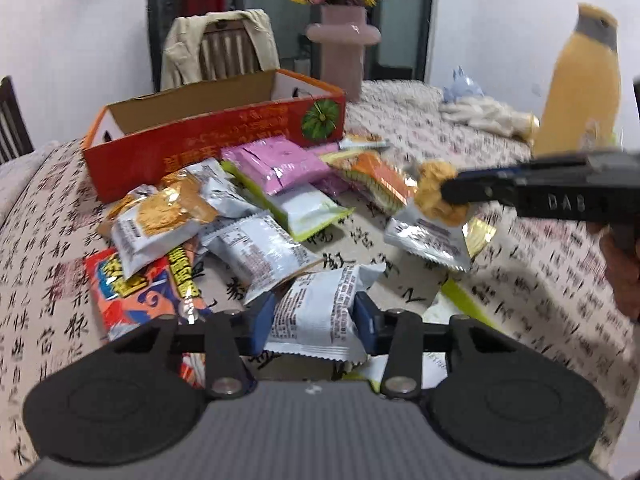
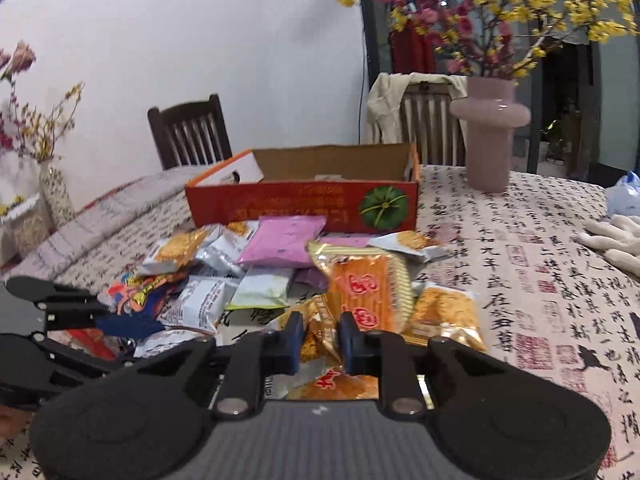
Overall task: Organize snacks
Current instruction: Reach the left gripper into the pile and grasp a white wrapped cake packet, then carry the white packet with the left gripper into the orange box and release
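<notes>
Snack packets lie before box (vase behind).

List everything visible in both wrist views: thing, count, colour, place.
box: one, orange, open, behind the snack pile
snack packets: about a dozen or more, silver, gold, pink, green, orange, heaped on the tablecloth
tablecloth: one, cream with black script
vase: one, pink, right of the box, holding flowers
chairs: two or more, dark wood, one draped with a beige garment
bottle: one, yellow, far right
left gripper: shut on a white packet
right gripper: shut on a gold packet
</notes>
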